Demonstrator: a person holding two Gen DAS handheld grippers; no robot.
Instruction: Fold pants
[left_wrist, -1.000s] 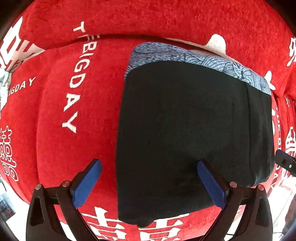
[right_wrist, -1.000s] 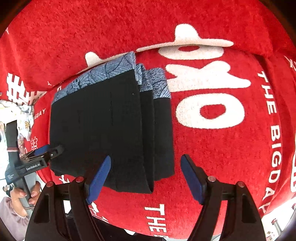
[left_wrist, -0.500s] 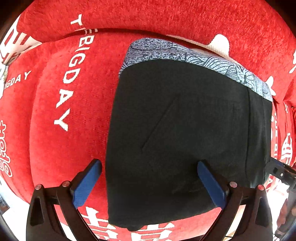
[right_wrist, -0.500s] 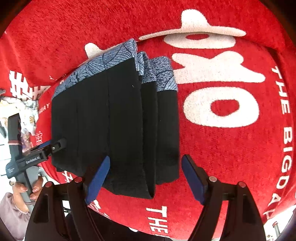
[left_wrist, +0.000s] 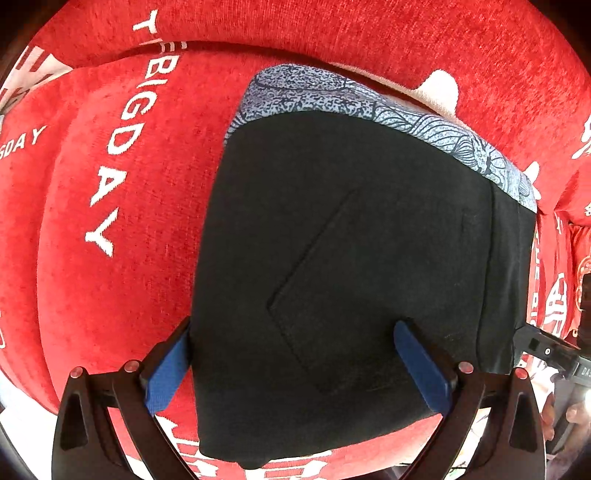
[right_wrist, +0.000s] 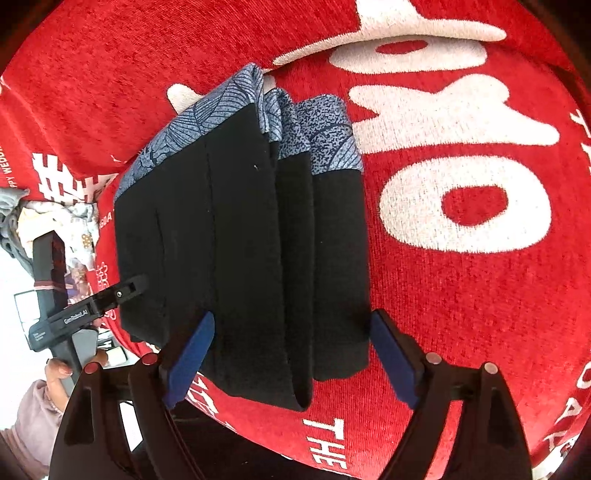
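Observation:
The black pants (left_wrist: 351, 258) lie folded into a compact stack on a red cushion, their blue-grey patterned waistband (left_wrist: 369, 99) at the far edge. In the right wrist view the pants (right_wrist: 240, 240) show several stacked layers. My left gripper (left_wrist: 295, 373) is open, with its blue pads on either side of the stack's near left part; the left finger is partly behind the fabric edge. My right gripper (right_wrist: 291, 362) is open, straddling the near edge of the folded layers. Neither holds cloth. The left gripper also shows in the right wrist view (right_wrist: 107, 299).
The red cushion (left_wrist: 92, 295) with white lettering lies under the pants, and its backrest (left_wrist: 369, 33) rises behind. The cushion's front edge is just below the stack (right_wrist: 351, 443). A person's hand (right_wrist: 55, 369) and some clutter (right_wrist: 55, 221) are at the left.
Both grippers have moved closer to the folded pants, which now fill more of each view. Both stay open. The stack itself has not changed shape.

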